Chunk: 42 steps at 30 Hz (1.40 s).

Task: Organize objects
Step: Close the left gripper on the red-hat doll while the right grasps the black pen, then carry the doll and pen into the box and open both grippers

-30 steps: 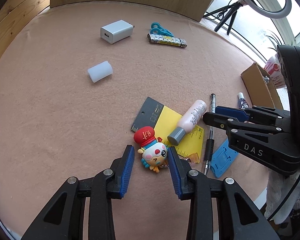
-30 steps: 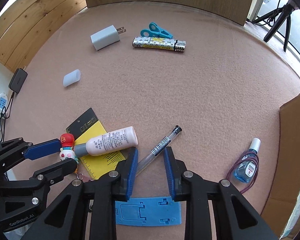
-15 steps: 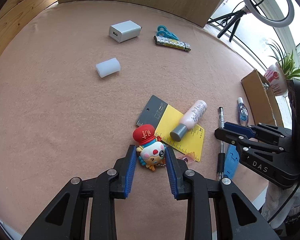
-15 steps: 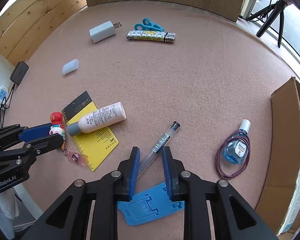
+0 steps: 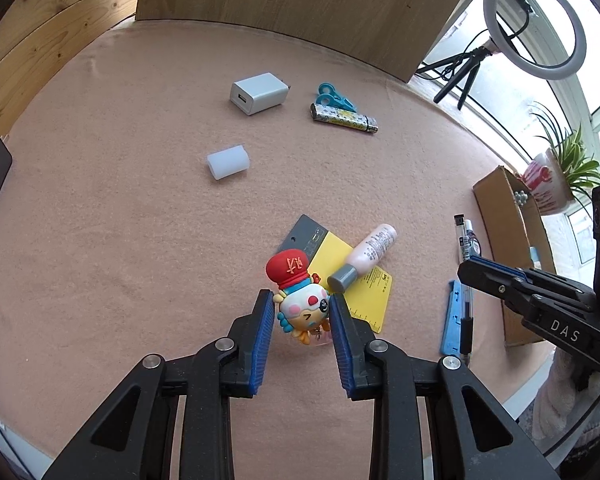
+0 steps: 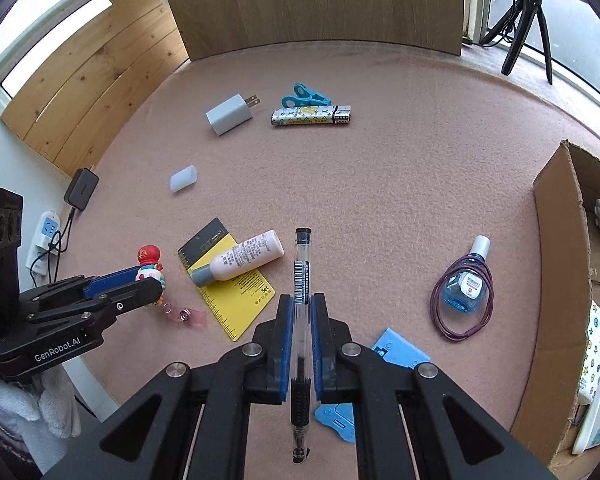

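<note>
Readable markings, this moment:
- "DAS", white letters, on the black arm of the right gripper, left wrist view.
- "GenRobot.AI", white letters, on the black arm of the left gripper, right wrist view.
- "Set", black print, on the yellow ruler card.
- Barcode, digits unreadable, on the clear plastic pen.
- Print on the pale pink bottle: too small to read.

Left wrist view: close, steeply downward over the counter, facing 12 o'clock toward the wood panel.
Right wrist view: same tilt, slightly farther right.
Shared ground: charger, lighter, yellow ruler card, cardboard box.
</note>
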Available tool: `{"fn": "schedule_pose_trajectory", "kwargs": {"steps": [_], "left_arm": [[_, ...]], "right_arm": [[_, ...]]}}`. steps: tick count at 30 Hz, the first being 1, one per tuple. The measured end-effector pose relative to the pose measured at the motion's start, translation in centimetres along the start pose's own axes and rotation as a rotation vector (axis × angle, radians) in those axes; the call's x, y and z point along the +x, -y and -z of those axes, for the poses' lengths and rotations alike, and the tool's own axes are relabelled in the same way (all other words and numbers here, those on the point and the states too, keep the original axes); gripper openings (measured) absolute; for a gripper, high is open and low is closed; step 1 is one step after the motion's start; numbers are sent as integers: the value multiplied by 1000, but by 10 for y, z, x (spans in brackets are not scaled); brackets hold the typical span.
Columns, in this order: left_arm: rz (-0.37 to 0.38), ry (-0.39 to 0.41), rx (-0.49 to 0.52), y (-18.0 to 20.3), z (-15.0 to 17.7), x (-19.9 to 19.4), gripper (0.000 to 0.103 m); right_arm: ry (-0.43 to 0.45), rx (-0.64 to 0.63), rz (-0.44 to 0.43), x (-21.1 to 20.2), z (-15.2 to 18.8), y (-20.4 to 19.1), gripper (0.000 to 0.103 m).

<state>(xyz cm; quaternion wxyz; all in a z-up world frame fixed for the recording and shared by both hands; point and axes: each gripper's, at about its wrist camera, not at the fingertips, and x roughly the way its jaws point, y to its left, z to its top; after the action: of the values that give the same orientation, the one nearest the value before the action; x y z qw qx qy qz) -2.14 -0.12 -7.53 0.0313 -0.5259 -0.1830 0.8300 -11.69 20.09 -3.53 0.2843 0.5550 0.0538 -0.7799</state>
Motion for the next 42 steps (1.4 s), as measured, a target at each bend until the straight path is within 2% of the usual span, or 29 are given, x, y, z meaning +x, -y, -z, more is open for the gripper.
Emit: {"fn": "schedule_pose_trajectory", "kwargs": {"steps": [6,12,25,35,42], "left_arm": [[24,28,35,27,-9,-10,30],[64,49,105,69,-21,-13,30],[199,32,300,203,-39,14,30],[256,14,406,290,-44,37,30],[254,-7,431,315,-42,56,30]], "right_arm": [[57,30,-32,-31,1,9,8],[114,72,-26,-60,2,33,8],[221,228,89,-130,32,129,8],[239,320,153,-148,56,191,8],[241,357,156,-149,64,216,8]]}}
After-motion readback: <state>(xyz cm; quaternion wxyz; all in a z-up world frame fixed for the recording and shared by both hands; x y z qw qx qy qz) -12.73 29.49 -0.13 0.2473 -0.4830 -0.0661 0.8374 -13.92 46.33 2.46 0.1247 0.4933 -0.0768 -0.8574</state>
